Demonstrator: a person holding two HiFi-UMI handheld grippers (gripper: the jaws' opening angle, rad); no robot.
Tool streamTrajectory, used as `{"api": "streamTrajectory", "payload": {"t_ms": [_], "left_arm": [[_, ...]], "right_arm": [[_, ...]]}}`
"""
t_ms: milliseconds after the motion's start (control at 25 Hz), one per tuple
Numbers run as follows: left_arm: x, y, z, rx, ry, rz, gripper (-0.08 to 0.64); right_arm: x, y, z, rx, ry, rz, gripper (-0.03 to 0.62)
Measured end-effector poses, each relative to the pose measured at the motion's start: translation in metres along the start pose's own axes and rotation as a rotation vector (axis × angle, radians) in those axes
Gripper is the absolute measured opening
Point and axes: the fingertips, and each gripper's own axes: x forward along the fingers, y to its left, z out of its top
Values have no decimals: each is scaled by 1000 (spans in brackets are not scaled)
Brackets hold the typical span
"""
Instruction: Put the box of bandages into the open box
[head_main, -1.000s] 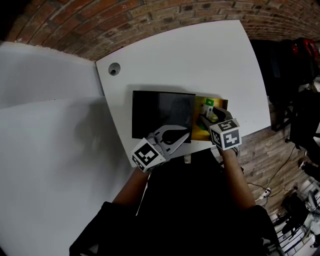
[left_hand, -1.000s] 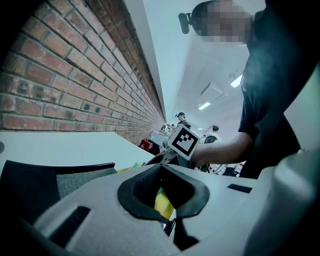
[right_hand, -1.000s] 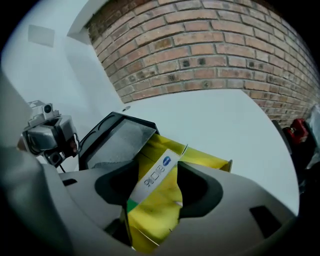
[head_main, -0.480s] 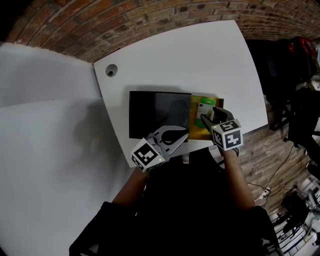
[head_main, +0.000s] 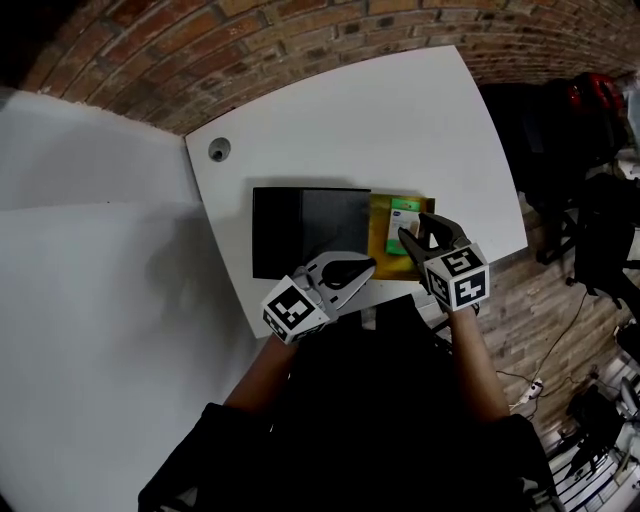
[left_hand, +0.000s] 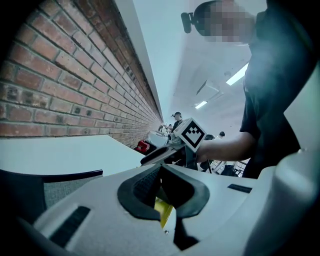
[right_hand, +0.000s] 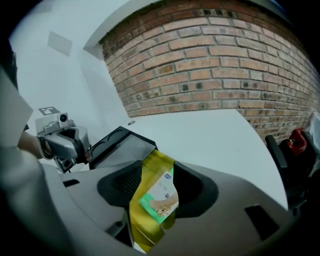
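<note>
The box of bandages (head_main: 404, 213) lies inside the yellow well of the open box (head_main: 381, 240), near its far end. My right claw (head_main: 418, 232) hangs above it, wide and gripping nothing. Its jaws have just been closing a little, and the packet shows between them from above without touching the pads. If I drift low while backing off, a pad could catch the packet's edge and drag it out.

My left claw (head_main: 360, 268) looks pinched on the open box's near edge. A tug there could slide the open box toward the worktop's (head_main: 400, 120) front edge.

A second ago the right claw sat down in the well at the packet; now it is raised and drawn back.
</note>
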Motion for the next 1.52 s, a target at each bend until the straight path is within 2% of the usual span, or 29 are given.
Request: {"api": "streamTrajectory", "payload": {"t_ms": [360, 520, 680, 960, 1240, 1520], "left_arm": [[9, -14, 38, 58, -40, 33, 15], [11, -21, 65, 88, -74, 61, 15], [14, -32, 90, 127, -94, 77, 15], [15, -56, 126, 182, -139, 91, 15], [15, -76, 139, 224, -168, 123, 15], [13, -104, 142, 252, -208, 180, 15]], "right_arm": [[-65, 15, 56, -96, -250, 63, 57], [-100, 18, 77, -117, -353, 84, 24], [-138, 24, 92, -135, -455, 149, 11], [-209, 43, 113, -225, -633, 286, 6], [-273, 49, 115, -305, -744, 306, 6], [-322, 55, 94, -373, -805, 356, 6]]}}
